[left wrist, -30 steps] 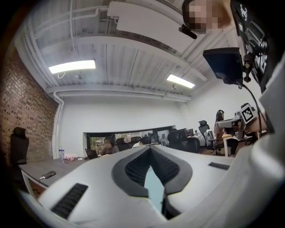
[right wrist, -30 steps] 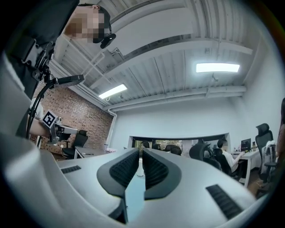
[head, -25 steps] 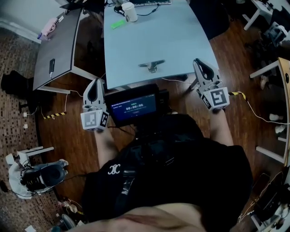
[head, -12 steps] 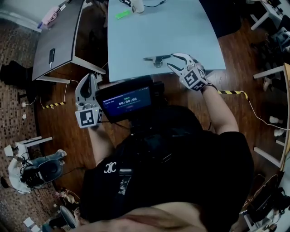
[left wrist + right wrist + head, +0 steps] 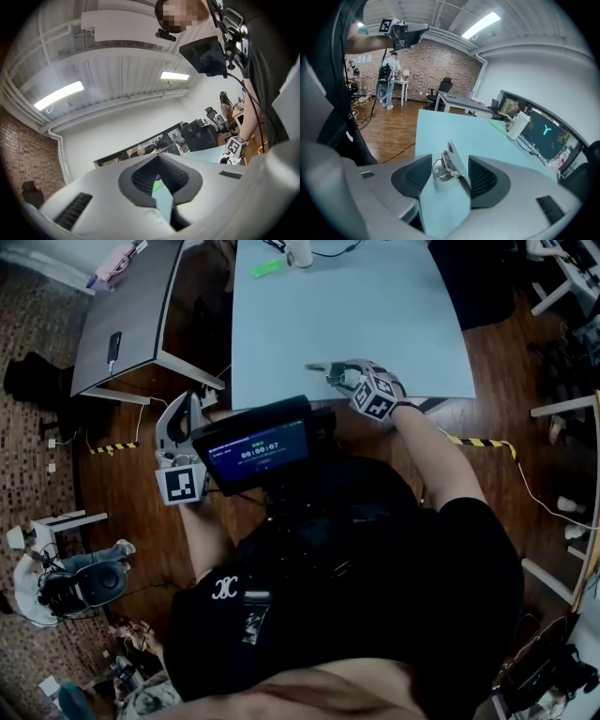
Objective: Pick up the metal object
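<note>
the right gripper (image 5: 450, 164) is opening its jaws wide around the metal object (image 5: 443, 169), which is lying on the light blue table (image 5: 356, 306) near its front edge, with the pads not pressing it. the left gripper (image 5: 158, 157) is hovering off the table, jaws together and empty.

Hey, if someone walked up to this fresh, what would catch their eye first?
The shiny metal object lies on the pale blue table, straddled by the right tool, whose jaws are opening around it without pressing it. Next, the left tool hangs off the table over the wooden floor, beside a lit screen at the person's chest.
</note>
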